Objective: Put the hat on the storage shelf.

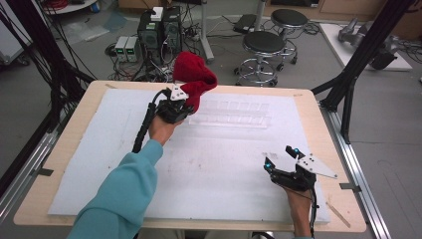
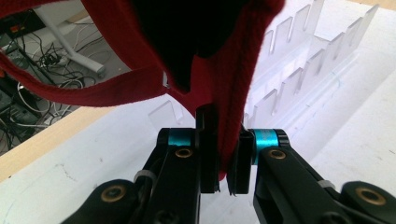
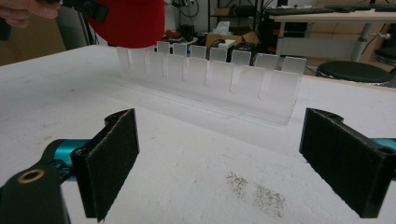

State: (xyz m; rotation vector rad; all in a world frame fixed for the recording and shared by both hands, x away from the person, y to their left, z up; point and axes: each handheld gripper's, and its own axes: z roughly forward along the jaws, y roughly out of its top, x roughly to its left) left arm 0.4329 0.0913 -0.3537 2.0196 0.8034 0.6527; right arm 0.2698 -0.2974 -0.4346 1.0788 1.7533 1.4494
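A red hat (image 2: 224,93) is pinched by the left gripper (image 2: 224,163); the right gripper (image 3: 219,163) is spread wide. No writing can be read.

Red knit cap (image 2: 140,70) cut off by top edge in left gripper view; its inside is dark, nothing readable. It covers the near end of the clear slotted rack (image 1: 230,113) in high view. Right gripper (image 3: 219,163) jaw bases cropped at frame bottom.
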